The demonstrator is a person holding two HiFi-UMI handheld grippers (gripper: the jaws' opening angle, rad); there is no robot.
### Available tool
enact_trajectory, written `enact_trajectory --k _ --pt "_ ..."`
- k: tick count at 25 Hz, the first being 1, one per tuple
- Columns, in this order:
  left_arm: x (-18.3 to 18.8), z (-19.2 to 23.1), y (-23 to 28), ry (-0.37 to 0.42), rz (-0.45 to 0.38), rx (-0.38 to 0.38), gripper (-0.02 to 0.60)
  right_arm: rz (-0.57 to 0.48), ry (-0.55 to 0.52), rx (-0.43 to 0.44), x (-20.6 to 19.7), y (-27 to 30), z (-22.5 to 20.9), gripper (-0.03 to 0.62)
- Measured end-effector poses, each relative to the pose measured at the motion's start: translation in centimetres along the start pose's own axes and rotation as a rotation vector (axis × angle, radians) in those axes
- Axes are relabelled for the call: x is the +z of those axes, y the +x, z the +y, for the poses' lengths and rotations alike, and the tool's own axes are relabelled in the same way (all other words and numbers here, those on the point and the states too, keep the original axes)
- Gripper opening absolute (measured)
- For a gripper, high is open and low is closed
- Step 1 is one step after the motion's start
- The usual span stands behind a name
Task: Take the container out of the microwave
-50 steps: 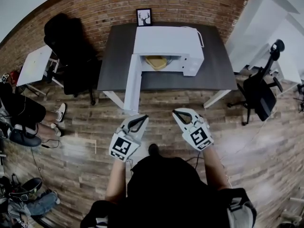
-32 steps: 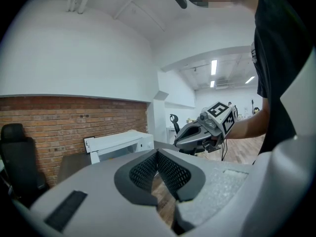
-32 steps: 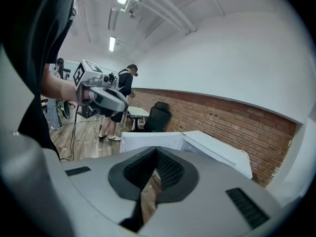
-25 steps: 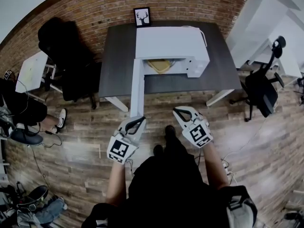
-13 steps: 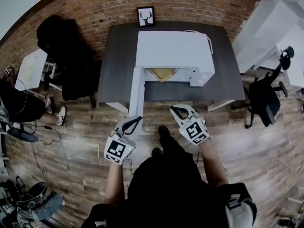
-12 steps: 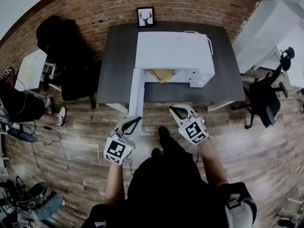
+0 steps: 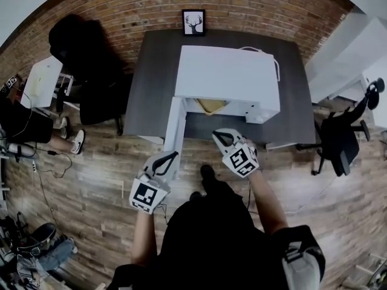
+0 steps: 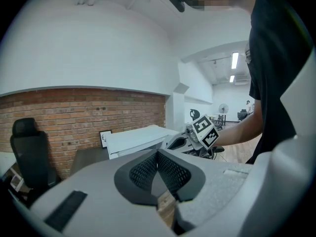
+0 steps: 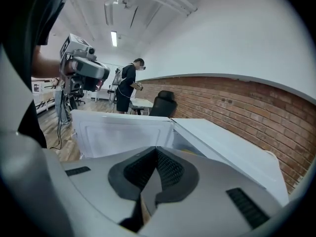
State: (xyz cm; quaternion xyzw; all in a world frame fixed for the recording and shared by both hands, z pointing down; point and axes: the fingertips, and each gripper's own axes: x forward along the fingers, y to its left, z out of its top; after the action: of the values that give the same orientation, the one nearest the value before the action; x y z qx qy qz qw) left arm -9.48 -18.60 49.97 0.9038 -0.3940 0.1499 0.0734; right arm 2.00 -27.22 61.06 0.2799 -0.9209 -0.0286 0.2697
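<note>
A white microwave (image 7: 228, 77) stands on a dark table (image 7: 151, 83), its door (image 7: 174, 125) swung open to the left. Inside the opening shows a yellowish container (image 7: 211, 106). My right gripper (image 7: 221, 137) is shut and empty, just in front of the opening at the table's edge. My left gripper (image 7: 164, 160) is shut and empty too, lower down over the floor by the door's free end. In the right gripper view the right gripper (image 9: 157, 152) faces the open door (image 9: 121, 132). The left gripper (image 8: 157, 153) looks toward the microwave (image 8: 136, 139).
A framed deer picture (image 7: 193, 22) leans on the brick wall behind the microwave. Black chairs stand left (image 7: 84, 59) and right (image 7: 338, 135) of the table. A seated person's legs (image 7: 36, 132) are at the far left. Another person (image 9: 128, 85) stands in the background.
The person has stepped closer to the table. The right gripper has moved forward to the microwave's opening; the left gripper has stayed low beside the door.
</note>
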Motion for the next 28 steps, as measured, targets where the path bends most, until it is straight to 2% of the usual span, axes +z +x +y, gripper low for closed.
enact_trajectory --k 8,15,24,28 --pt "-0.7 2.1 -0.6 -0.039 0.015 0.075 0.003 0.047 -0.087 0.036 -2.3 4.2 -1.7 0.005" --pt "-1.4 3.1 -1.2 -0.066 0.034 0.129 0.003 0.097 -0.069 0.035 -4.7 8.4 -3.8 0.035" --pt "-2.3 3.7 -1.4 -0.091 0.045 0.187 0.003 0.175 -0.105 0.071 -7.6 12.8 -5.3 0.04" --pt "-2.6 4.1 -1.2 -0.098 0.05 0.199 0.003 0.22 -0.111 0.084 -8.8 14.3 -5.6 0.068"
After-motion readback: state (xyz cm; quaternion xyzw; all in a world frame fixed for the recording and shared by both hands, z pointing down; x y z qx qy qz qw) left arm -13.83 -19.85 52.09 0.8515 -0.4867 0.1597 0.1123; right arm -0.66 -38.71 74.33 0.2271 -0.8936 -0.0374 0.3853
